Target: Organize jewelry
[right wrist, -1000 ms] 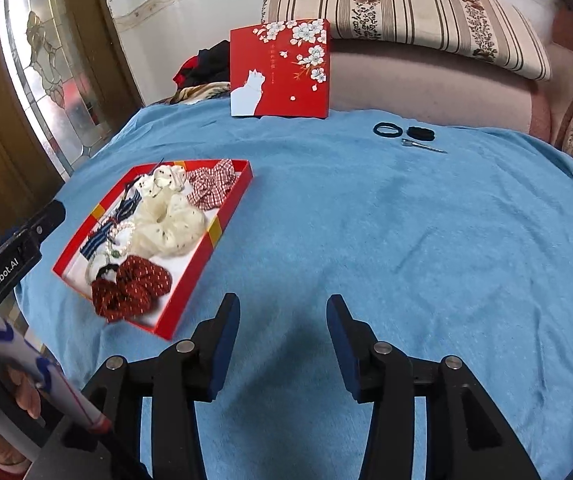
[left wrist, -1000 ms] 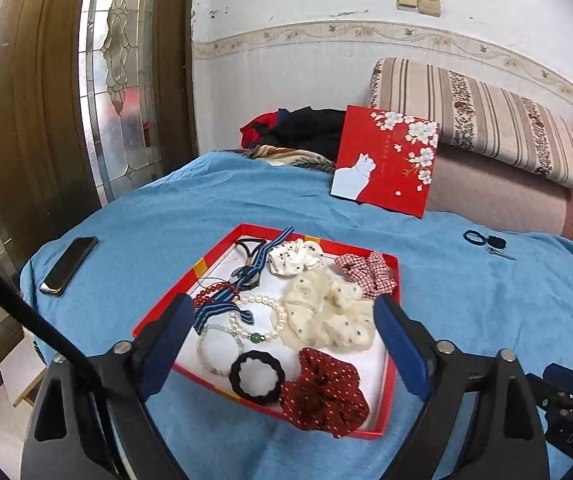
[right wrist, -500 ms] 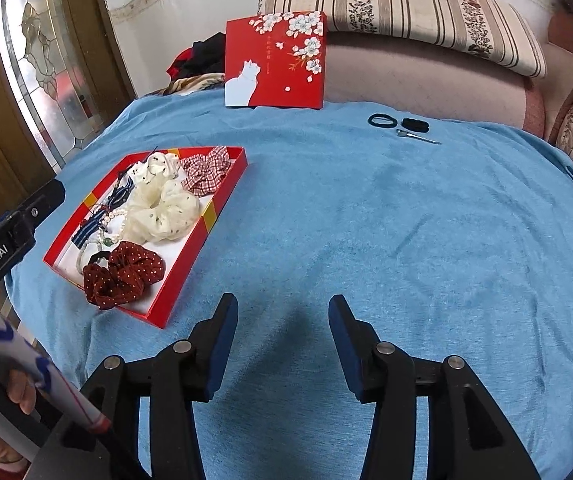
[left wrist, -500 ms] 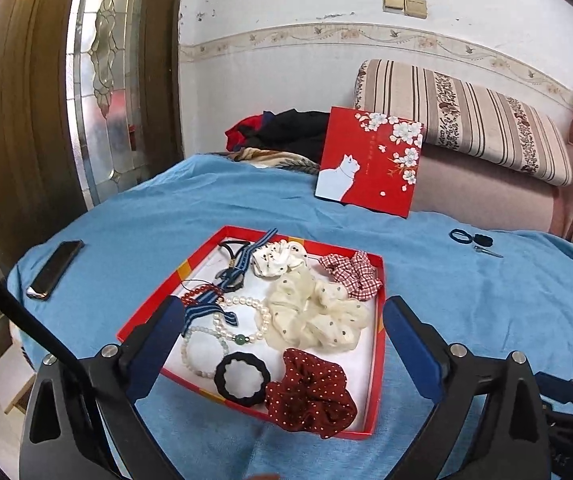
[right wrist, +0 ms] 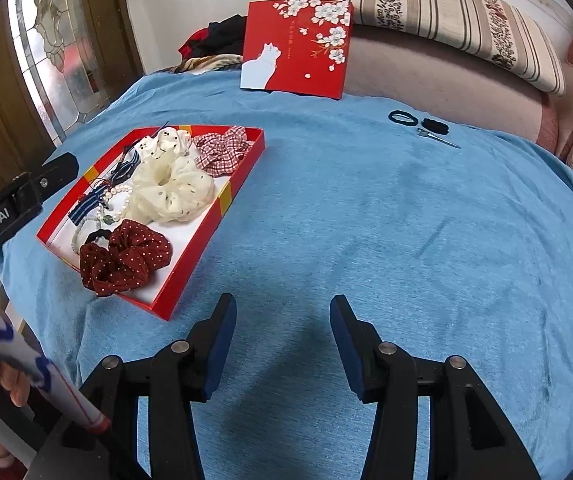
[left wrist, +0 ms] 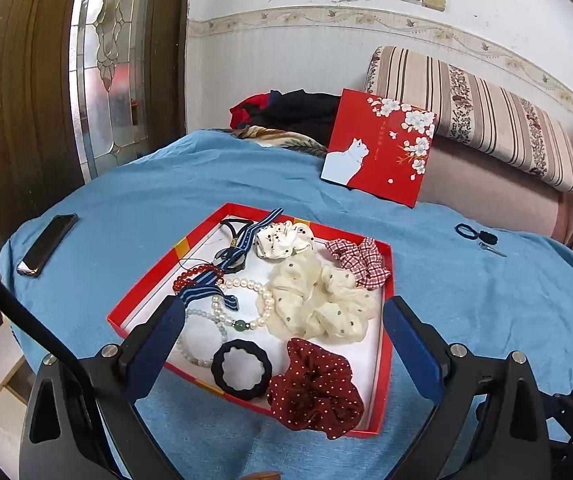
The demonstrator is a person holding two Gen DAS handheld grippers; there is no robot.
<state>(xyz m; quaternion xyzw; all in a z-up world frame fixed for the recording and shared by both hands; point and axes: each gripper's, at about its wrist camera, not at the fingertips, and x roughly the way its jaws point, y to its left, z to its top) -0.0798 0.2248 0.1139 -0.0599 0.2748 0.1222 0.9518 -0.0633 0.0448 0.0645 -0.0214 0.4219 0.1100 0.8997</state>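
Over on the blue bed, nearly everything already sits in the red tray point(left wrist: 384, 320): scrunchies, pearl bracelet point(left wrist: 246, 304), black hair tie point(left wrist: 241, 376). Far beyond the tray, a hair band point(right wrist: 402, 117) and clip point(right wrist: 438, 138) lie loose. Left tongs point(left wrist: 286, 336) hang wide apart near the tray, right tongs point(right wrist: 282, 332) apart too, both empty. Almost done, I'd say.

Cloth, card and beads
Matt blue cloth point(right wrist: 366, 208) covers the table; glossy red card tray point(left wrist: 386, 344) holds soft fabric scrunchies point(left wrist: 318, 304) and shiny pearl beads point(left wrist: 242, 284).
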